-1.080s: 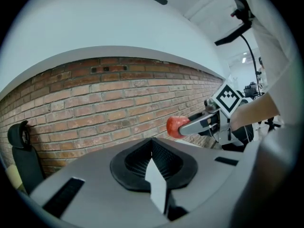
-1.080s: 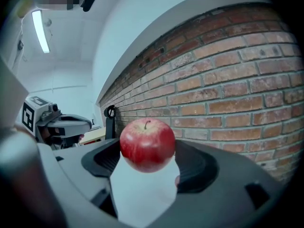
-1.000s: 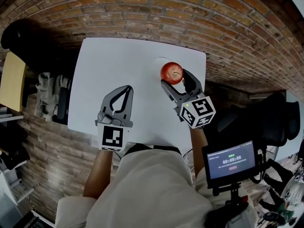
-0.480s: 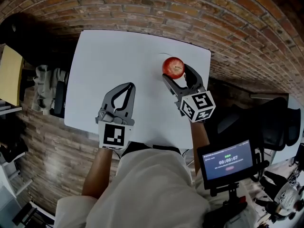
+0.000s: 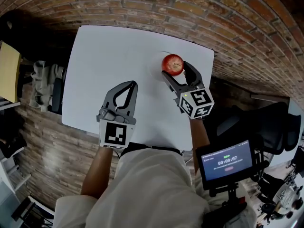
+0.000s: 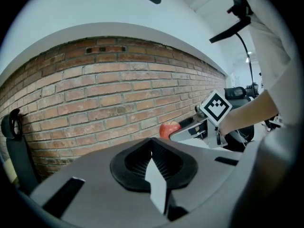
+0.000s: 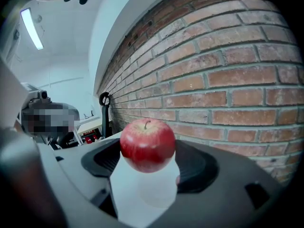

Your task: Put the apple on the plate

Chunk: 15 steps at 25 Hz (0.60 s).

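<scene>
A red apple (image 5: 172, 64) (image 7: 147, 144) is held between the jaws of my right gripper (image 5: 174, 68) (image 7: 148, 161), which is shut on it near the far right of the white table (image 5: 109, 56). Just under the apple lies a pale white plate (image 7: 156, 191), whose faint rim (image 5: 162, 55) hardly stands out from the table. I cannot tell whether the apple touches the plate. My left gripper (image 5: 132, 84) (image 6: 152, 151) rests shut and empty on the table's near middle. From the left gripper view the apple (image 6: 168, 128) shows to the right.
The table ends close behind the apple and to its right, at a brick surface (image 5: 228, 27). A black chair (image 5: 266, 122) and a small screen (image 5: 227, 161) are at the right. A yellow board (image 5: 9, 70) and clutter lie to the left.
My right gripper has carried the apple a little farther away, toward the table's far edge. The left gripper has stayed where it was, still shut.
</scene>
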Tool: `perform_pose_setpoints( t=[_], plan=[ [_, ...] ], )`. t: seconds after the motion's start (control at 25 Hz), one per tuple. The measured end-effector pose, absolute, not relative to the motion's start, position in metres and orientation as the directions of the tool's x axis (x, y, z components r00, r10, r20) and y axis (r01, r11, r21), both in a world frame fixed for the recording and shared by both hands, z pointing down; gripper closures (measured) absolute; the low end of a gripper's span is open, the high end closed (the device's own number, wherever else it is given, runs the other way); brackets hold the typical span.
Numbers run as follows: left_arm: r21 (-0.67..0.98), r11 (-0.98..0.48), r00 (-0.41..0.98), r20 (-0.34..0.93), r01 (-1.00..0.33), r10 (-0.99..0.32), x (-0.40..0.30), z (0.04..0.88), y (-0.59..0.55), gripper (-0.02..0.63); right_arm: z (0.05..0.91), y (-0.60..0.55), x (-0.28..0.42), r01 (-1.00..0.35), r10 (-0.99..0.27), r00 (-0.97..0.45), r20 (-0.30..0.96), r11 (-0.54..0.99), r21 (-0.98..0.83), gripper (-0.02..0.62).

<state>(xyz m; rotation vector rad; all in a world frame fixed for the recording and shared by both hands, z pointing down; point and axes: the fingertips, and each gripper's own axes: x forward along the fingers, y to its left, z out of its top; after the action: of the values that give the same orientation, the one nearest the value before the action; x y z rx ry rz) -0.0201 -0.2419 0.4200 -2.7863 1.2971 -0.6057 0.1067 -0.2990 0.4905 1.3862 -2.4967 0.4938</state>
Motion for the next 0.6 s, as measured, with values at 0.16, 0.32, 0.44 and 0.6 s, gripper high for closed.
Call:
perform_pose_setpoints(
  t=[0.16,0.32,0.44,0.6],
  plan=[
    [-0.158,-0.659,0.580,0.355,-0.735,-0.733,-0.019,0.425,-0.244,0.600,0.500,-0.305,0.105,-0.847,-0.758,-0.528,0.383,0.500,-0.180,0.238],
    [-0.150,-0.654,0.575,0.361,-0.742,-0.734,-0.021,0.432,-0.247,0.600,0.511,-0.312,0.105,-0.847,-0.751,-0.528,0.396,0.500,-0.180,0.238],
    [-0.146,-0.654,0.573,0.368,-0.742,-0.732,-0.023,0.435,-0.248,0.600,0.519,-0.315,0.104,-0.847,-0.745,-0.527,0.408,0.501,-0.179,0.238],
    [-0.136,-0.658,0.574,0.381,-0.741,-0.725,-0.021,0.438,-0.249,0.600,0.531,-0.318,0.103,-0.847,-0.737,-0.525,0.425,0.500,-0.179,0.238]
  ],
)
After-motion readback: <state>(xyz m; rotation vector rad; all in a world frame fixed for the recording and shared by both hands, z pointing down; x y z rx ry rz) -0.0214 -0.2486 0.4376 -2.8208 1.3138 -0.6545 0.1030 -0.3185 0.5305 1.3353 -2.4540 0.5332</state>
